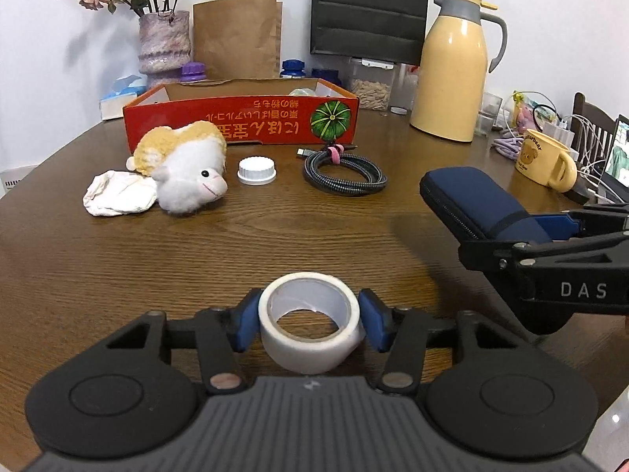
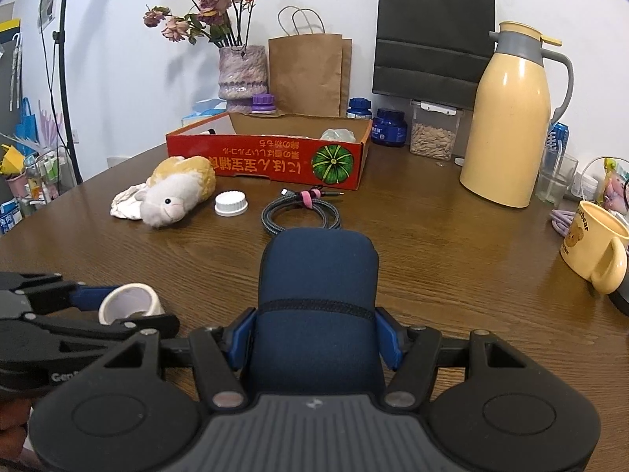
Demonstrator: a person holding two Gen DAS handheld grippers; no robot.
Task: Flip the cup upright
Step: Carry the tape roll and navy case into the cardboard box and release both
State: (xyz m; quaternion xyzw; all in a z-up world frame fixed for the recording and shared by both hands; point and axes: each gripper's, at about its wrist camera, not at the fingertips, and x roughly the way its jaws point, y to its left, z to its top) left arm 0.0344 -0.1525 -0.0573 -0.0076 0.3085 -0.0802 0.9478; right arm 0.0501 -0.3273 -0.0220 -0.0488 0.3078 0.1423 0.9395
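Left wrist view: both claws loaded, mug standing at the far right

Left wrist view has the left claw (image 1: pixel 310 320) closed on a white roll of tape (image 1: pixel 310 322), its blue pads against the roll's two sides, above the brown wood-grain worktop (image 1: pixel 196 251). To the right, the right claw (image 2: pixel 316 334) grips a navy fabric zip case (image 2: pixel 316 275) between its pads.

Far across the worktop lie a crumpled white tissue (image 1: pixel 118 198), touching a white and yellow plush sheep (image 1: pixel 184 173), then a white ribbed bottle cap (image 1: pixel 256 171) and a coiled grey braided cable (image 1: pixel 344 175) bound with a pink strap. Behind them sits an open red cardboard box (image 1: pixel 243 120); something pale shows inside it, too hidden to name. A tall yellow thermos jug (image 1: pixel 452 67) stands far right.

The yellow bear-print cup (image 1: pixel 544 159) is upright at the far right, handle toward the camera.
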